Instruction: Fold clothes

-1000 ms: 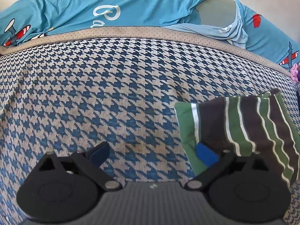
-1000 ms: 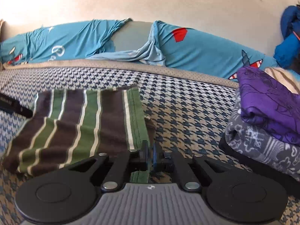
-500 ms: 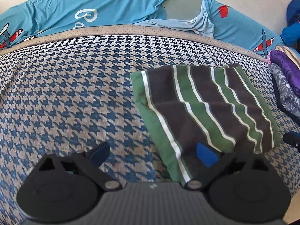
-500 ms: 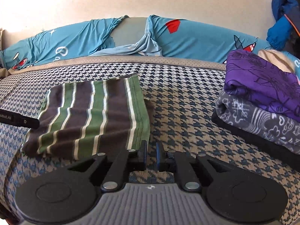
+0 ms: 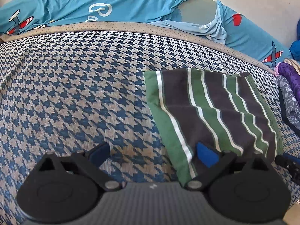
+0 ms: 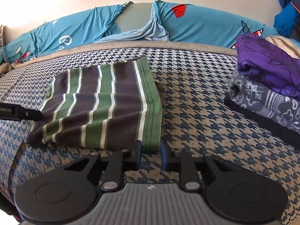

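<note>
We see the folded striped cloth [image 6: 105,105] lying flat on the houndstooth bed [image 6: 196,123], centre-left in the right wrist view, likely set down as a finished fold. Our right gripper [image 6: 150,154] has just been opening; its jaws stand slightly apart around the cloth's green hem without pressing it. Our left gripper [image 5: 151,152] has its jaws wide apart, one finger over the cloth's near edge. The stack of folded clothes [image 6: 268,86] waits at right.
</note>
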Tool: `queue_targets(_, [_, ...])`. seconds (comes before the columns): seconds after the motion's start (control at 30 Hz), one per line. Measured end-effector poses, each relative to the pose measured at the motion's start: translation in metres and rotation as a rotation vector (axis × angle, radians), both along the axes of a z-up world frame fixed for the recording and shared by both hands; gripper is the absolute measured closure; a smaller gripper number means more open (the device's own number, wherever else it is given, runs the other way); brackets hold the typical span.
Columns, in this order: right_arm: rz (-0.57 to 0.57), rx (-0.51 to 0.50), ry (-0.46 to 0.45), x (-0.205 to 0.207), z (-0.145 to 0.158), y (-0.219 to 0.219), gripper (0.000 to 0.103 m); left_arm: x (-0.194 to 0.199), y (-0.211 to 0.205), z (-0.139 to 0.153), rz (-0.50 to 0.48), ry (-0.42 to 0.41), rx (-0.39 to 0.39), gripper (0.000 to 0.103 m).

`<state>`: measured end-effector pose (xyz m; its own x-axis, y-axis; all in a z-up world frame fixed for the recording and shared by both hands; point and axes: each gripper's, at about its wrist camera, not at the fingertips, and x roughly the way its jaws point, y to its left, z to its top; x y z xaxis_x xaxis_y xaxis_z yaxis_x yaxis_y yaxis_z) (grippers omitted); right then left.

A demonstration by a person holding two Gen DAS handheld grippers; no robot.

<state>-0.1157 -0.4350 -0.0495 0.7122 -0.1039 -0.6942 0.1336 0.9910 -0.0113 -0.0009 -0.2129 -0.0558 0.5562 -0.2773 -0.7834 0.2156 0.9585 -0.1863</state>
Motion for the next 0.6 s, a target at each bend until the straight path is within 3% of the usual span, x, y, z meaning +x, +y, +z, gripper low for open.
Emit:
queue_targets(0.07, [-0.007, -0.004, 0.008, 0.001, -0.003, 0.000, 0.086, 0.002, -0.002, -0.001, 0.000, -0.002, 0.011, 0.003])
queue_targets(0.13, [0.000, -0.010, 0.001, 0.000, -0.003, 0.002, 0.101, 0.002, -0.003, -0.002, 0.000, -0.004, 0.019, 0.002])
queue_targets(0.37, [-0.093, -0.040, -0.023, -0.005, 0.004, -0.009, 0.101, 0.000, -0.004, -0.002, -0.011, -0.007, 0.037, 0.002])
queue_targets(0.47, [-0.149, 0.010, -0.036, -0.009, 0.009, -0.022, 0.101, -0.001, -0.003, -0.002, -0.013, -0.005, 0.036, 0.002])
queue_targets(0.53, [-0.129, 0.086, -0.040, -0.009, 0.010, -0.026, 0.101, -0.002, -0.003, -0.002, -0.013, -0.004, 0.037, 0.002])
queue_targets(0.6, [-0.101, 0.085, -0.044, -0.008, 0.010, -0.023, 0.101, -0.002, -0.003, -0.002, -0.012, -0.002, 0.036, 0.002])
